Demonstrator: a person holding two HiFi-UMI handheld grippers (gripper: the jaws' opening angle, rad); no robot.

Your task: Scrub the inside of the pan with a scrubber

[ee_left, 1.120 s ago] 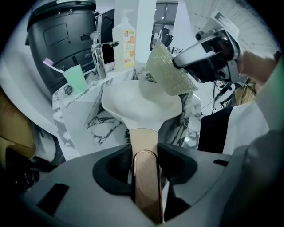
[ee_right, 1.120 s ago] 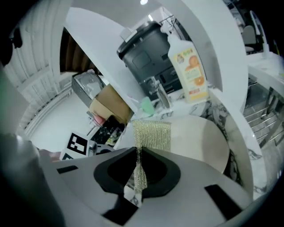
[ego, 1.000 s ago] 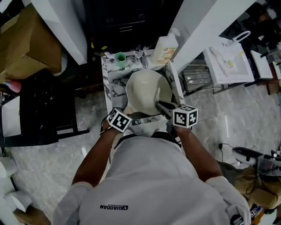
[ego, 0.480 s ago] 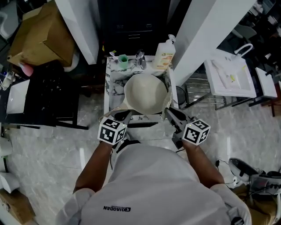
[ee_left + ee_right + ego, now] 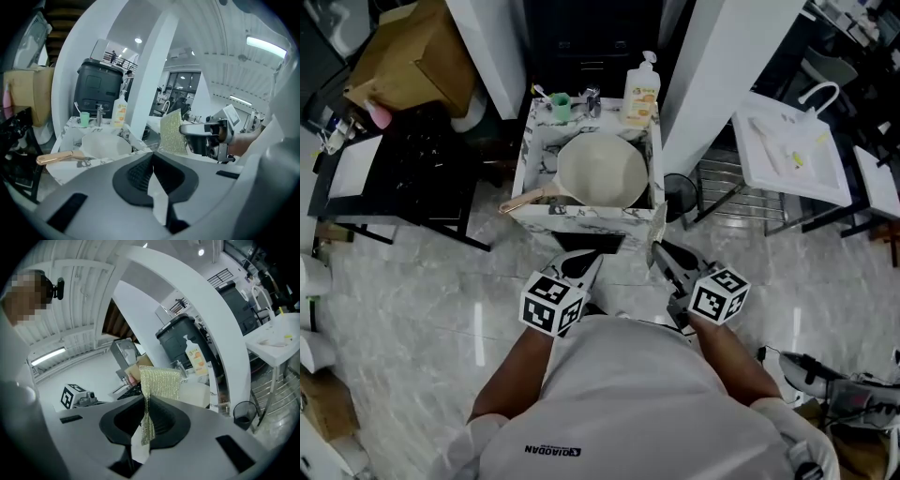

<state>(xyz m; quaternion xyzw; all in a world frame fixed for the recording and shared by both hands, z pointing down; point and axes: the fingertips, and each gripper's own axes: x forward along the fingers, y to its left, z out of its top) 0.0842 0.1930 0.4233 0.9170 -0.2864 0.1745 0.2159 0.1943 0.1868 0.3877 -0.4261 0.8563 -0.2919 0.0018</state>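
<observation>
A cream pan [image 5: 602,171] with a wooden handle [image 5: 525,200] lies in the small marble sink [image 5: 581,218]; it also shows in the left gripper view as the pan [image 5: 105,144]. My right gripper [image 5: 660,249] hangs in front of the sink, shut on a gold mesh scrubber [image 5: 159,380], whose sheet sticks up past the jaws. The left gripper view shows that scrubber [image 5: 171,132] to its right. My left gripper [image 5: 585,263] is beside it, also short of the sink, its jaws shut together with nothing between them [image 5: 151,158].
A soap bottle [image 5: 641,91], a green cup [image 5: 560,101] and a tap [image 5: 591,97] stand on the sink's back ledge. A black bin [image 5: 678,193] and wire rack sit right of it, a white table [image 5: 792,150] farther right, a black cart [image 5: 422,178] left.
Both grippers have drawn back from the pan to in front of the sink. The right one has carried the scrubber out of the pan. The pan now lies alone, farther away.
</observation>
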